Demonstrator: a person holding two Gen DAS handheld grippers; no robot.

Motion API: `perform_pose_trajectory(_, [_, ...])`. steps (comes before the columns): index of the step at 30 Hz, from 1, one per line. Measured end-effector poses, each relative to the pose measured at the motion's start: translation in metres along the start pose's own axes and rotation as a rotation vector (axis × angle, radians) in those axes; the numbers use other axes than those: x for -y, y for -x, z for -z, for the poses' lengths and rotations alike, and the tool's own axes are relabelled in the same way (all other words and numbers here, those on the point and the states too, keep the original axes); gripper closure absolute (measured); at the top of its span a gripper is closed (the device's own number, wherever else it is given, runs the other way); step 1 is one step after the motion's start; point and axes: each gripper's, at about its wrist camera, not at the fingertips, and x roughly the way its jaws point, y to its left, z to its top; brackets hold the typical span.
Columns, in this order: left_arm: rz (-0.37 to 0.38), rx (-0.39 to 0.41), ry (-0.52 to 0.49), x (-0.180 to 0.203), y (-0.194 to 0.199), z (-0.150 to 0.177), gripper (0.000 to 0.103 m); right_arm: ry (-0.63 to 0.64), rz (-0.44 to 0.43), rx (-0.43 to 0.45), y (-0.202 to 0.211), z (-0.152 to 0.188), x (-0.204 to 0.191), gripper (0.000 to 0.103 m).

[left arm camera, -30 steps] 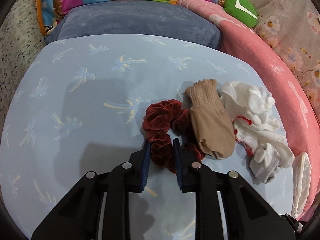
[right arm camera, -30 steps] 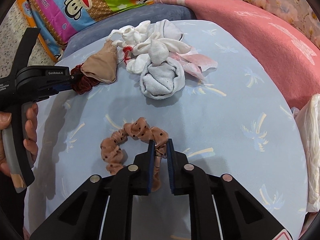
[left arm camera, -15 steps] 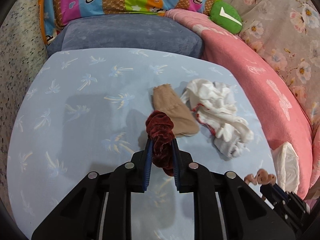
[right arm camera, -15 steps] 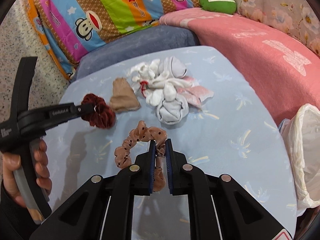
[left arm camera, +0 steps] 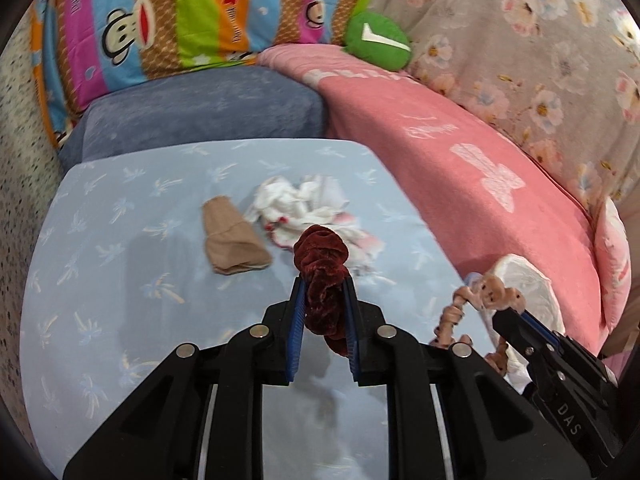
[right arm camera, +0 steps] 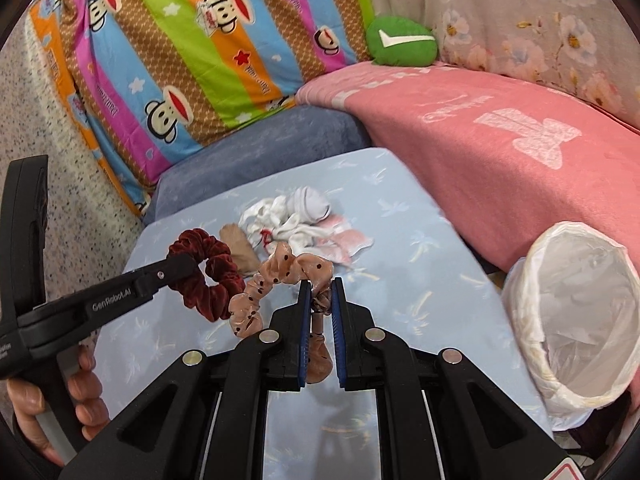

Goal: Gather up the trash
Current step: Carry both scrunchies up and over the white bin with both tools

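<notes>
My left gripper (left arm camera: 323, 280) is shut on a dark red velvet scrunchie (left arm camera: 322, 268), held in the air above the blue palm-print sheet (left arm camera: 120, 280). In the right wrist view the same scrunchie (right arm camera: 208, 276) hangs from the left gripper (right arm camera: 188, 262). My right gripper (right arm camera: 320, 286) is shut on a peach dotted scrunchie (right arm camera: 276, 276), also lifted; it shows at the lower right of the left wrist view (left arm camera: 476, 300). On the sheet lie a tan sock (left arm camera: 230, 238) and a heap of white and pink socks (left arm camera: 304, 204). A bin with a white liner (right arm camera: 580, 316) stands at the right.
A pink blanket (left arm camera: 460, 148) borders the sheet on the right, a blue cushion (left arm camera: 200, 108) and striped monkey-print pillow (left arm camera: 160, 16) lie behind it. A green plush (left arm camera: 378, 42) sits in the corner. A hand (right arm camera: 60, 396) holds the left gripper's handle.
Both grippers rose off the sheet with their scrunchies, which now hang in the air. Both views swung right, bringing the lined bin and the other gripper into view.
</notes>
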Motion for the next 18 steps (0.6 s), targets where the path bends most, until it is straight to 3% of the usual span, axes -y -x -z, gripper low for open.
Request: perform_pose_trajectory(18, [0.125, 0.009, -0.24, 0.133, 0.005, 0.01, 0.085, -0.18, 0.111, 0.148, 0.08, -0.004, 0.117, 0.092])
